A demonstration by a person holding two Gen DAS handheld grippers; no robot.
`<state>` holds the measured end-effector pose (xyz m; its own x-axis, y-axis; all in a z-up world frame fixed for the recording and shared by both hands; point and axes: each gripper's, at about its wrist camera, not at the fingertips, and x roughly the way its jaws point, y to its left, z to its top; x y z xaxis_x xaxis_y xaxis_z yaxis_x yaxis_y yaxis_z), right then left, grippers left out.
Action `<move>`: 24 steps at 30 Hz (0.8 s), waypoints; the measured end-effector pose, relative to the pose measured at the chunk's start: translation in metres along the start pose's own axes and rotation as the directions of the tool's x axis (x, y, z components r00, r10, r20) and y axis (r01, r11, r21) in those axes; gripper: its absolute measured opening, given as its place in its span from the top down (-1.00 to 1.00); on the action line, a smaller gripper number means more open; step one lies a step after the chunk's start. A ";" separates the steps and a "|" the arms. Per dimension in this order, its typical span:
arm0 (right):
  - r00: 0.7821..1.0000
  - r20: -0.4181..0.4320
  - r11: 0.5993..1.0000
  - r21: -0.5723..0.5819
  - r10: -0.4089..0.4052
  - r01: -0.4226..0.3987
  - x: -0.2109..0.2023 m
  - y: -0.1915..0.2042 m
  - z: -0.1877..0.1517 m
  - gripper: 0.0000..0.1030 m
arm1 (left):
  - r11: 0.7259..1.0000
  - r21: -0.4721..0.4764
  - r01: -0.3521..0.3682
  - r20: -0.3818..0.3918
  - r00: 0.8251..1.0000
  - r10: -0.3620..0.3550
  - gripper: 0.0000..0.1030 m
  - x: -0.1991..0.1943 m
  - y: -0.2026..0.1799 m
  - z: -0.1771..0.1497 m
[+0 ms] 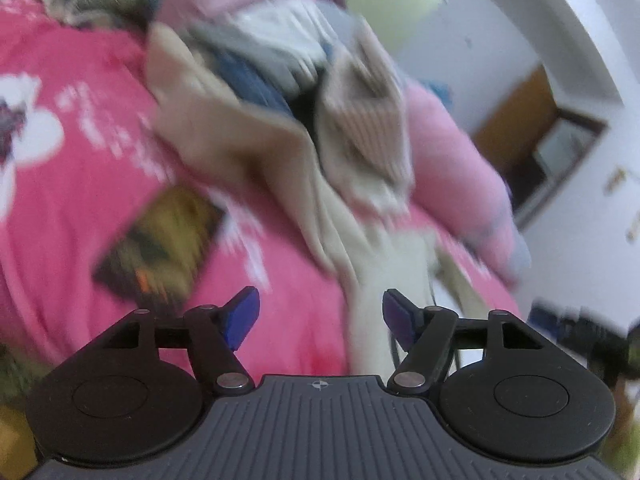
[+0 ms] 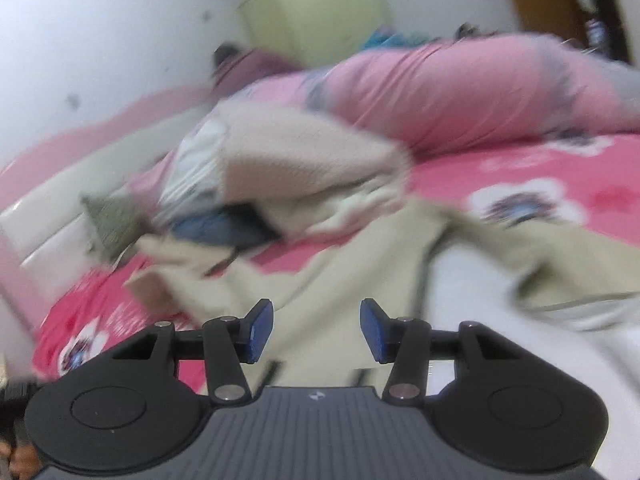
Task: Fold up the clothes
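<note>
Beige garment (image 2: 344, 264) spread on pink bedspread (image 2: 520, 184)

We see a jumbled heap of clothes (image 1: 280, 80), beige, grey and blue, mid-bed (image 1: 80, 160), and a beige garment (image 2: 340, 264) spread rumpled toward the bed's near edge.

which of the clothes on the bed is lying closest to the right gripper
The beige garment, spread flat on the pink bedsheet just ahead of the open right gripper. The other clothes sit heaped farther back in a pile.
</note>
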<state>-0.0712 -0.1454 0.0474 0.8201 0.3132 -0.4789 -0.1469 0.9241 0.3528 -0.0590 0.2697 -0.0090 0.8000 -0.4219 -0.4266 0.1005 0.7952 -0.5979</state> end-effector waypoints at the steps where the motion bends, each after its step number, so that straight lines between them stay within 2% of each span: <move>1: 0.999 -0.027 1.000 0.012 0.021 -0.021 0.013 0.008 -0.002 0.01 | 0.999 -0.028 -0.017 0.028 0.999 0.018 -0.37 0.005 0.007 0.015; 5: 0.989 -0.136 0.996 0.078 0.062 -0.052 0.056 0.019 -0.015 0.01 | 0.978 -0.201 -0.047 0.097 0.993 0.068 -0.73 0.031 0.045 0.080; 8: 0.982 -0.182 0.995 0.093 0.052 -0.036 0.070 0.014 -0.026 0.01 | 0.944 -0.291 -0.155 0.060 0.982 0.180 -0.75 0.066 0.068 0.133; 9: 0.980 -0.193 0.995 0.097 0.046 -0.027 0.073 0.012 -0.030 0.01 | 0.938 -0.285 -0.195 0.039 0.976 0.215 -0.75 0.077 0.071 0.145; 11: 0.977 -0.211 0.993 0.115 0.032 -0.007 0.077 0.006 -0.035 0.01 | 0.922 -0.247 -0.298 -0.021 0.953 0.303 -0.75 0.106 0.074 0.168; 13: 0.974 -0.225 0.990 0.139 0.017 0.015 0.080 -0.001 -0.038 0.01 | 0.909 -0.188 -0.372 -0.096 0.928 0.360 -0.75 0.140 0.077 0.180; 14: 0.973 -0.232 0.988 0.152 0.009 0.027 0.081 -0.006 -0.040 0.01 | 0.899 -0.182 -0.398 -0.141 0.916 0.376 -0.60 0.154 0.081 0.181; 15: 0.971 -0.240 0.986 0.163 0.002 0.038 0.082 -0.009 -0.042 0.01 | 0.888 -0.196 -0.416 -0.174 0.906 0.386 -0.22 0.165 0.087 0.180; 16: 0.969 -0.247 0.984 0.174 -0.004 0.049 0.083 -0.013 -0.043 0.01 | 0.876 -0.210 -0.435 -0.207 0.895 0.395 0.03 0.175 0.093 0.178; 18: 0.965 -0.260 0.979 0.195 -0.012 0.065 0.084 -0.020 -0.047 0.01 | 0.851 -0.238 -0.468 -0.260 0.875 0.409 0.88 0.194 0.104 0.174; 19: 0.964 -0.265 0.977 0.203 -0.016 0.072 0.085 -0.023 -0.048 0.01 | 0.847 -0.264 -0.462 -0.235 0.882 0.408 0.89 0.192 0.106 0.174; 20: 0.963 -0.269 0.975 0.209 -0.020 0.078 0.085 -0.025 -0.048 0.01 | 0.863 -0.276 -0.423 -0.178 0.905 0.386 0.89 0.185 0.102 0.175; 21: 0.962 -0.271 0.974 0.212 -0.023 0.083 0.085 -0.026 -0.048 0.01 | 0.901 -0.273 -0.338 -0.080 0.941 0.329 0.90 0.170 0.092 0.178; 22: 0.962 -0.271 0.974 0.210 -0.027 0.086 0.084 -0.027 -0.048 0.01 | 0.933 -0.260 -0.247 0.023 0.965 0.262 0.90 0.154 0.084 0.179; 23: 0.963 -0.269 0.974 0.206 -0.031 0.089 0.084 -0.027 -0.047 0.01 | 0.962 -0.232 -0.145 0.137 0.974 0.179 0.90 0.133 0.078 0.177; 24: 0.963 -0.269 0.975 0.204 -0.035 0.092 0.083 -0.027 -0.047 0.01 | 0.981 -0.191 -0.044 0.246 0.965 0.091 0.89 0.111 0.073 0.175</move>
<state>-0.0248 -0.1343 -0.0396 0.6461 0.3281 -0.6892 0.0455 0.8847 0.4639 0.1409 0.3573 0.0186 0.9267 -0.2275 -0.2990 -0.0495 0.7149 -0.6975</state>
